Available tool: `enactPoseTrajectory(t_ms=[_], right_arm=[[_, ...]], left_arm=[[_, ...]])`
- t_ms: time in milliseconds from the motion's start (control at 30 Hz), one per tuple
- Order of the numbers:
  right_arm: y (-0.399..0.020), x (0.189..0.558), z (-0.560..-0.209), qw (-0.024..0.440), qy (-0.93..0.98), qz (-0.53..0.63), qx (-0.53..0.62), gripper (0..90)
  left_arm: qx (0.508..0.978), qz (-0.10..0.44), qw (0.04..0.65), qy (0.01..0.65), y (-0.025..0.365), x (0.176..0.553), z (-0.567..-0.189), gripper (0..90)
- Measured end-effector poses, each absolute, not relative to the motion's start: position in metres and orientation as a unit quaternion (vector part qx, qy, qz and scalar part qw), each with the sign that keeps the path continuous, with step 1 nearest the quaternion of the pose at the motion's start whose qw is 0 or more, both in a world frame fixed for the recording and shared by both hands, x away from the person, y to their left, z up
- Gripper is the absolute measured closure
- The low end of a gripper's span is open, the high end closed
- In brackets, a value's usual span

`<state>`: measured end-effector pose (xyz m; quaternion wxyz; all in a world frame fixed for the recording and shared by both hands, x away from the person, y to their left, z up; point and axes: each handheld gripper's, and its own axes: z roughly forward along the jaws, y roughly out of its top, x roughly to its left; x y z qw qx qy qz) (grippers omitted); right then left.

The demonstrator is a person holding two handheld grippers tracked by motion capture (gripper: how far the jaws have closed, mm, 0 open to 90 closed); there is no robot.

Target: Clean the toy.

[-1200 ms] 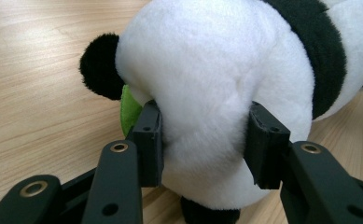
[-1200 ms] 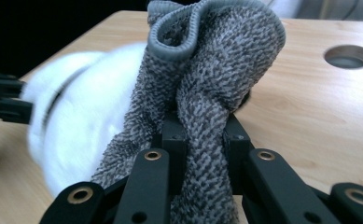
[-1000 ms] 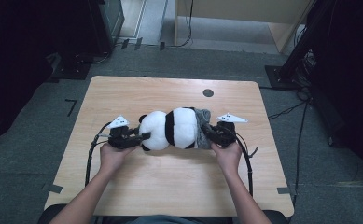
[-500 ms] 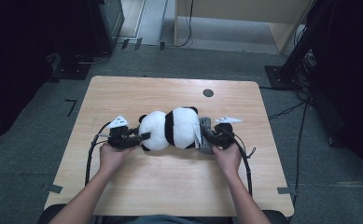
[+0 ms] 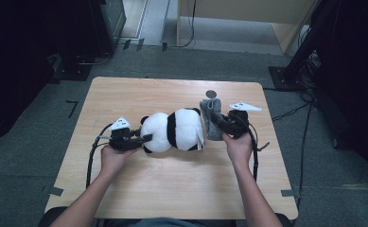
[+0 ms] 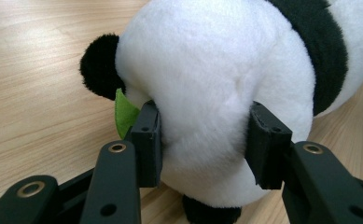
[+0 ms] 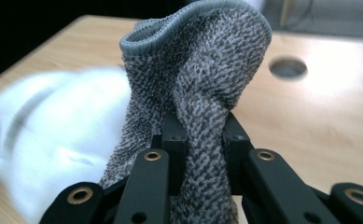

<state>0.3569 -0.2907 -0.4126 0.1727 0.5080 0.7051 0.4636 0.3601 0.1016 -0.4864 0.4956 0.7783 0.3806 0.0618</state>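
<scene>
Two grippers work mid-frame: the left gripper (image 5: 141,138) clamps the toy panda (image 5: 174,130), the right gripper (image 5: 218,120) pinches a grey sock (image 5: 211,118) that could slip free if tugged.

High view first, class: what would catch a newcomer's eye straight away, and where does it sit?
A black-and-white plush panda lies across the middle of the wooden table. The left gripper clamps its white end, the fingers pressing into the fur. Just right of the panda, the right gripper pinches a grey knitted sock and holds it upright, cuff on top.
</scene>
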Motion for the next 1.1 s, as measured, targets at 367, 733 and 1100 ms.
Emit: enactPoseTrajectory(t_ms=[367,733,1100], right_arm=[[-0.249,0.362,-0.402,0.159,0.742,0.465,0.456,77.7],[-0.255,0.360,-0.425,0.175,0.738,0.456,0.465,78.4],[-0.264,0.357,-0.442,0.184,0.736,0.439,0.482,79.3]], left_arm=[[0.779,0.064,0.494,0.380,0.101,0.360,-0.486,53.5],[0.778,0.068,0.499,0.376,0.100,0.360,-0.486,53.5],[0.774,0.059,0.503,0.381,0.101,0.362,-0.487,53.4]])
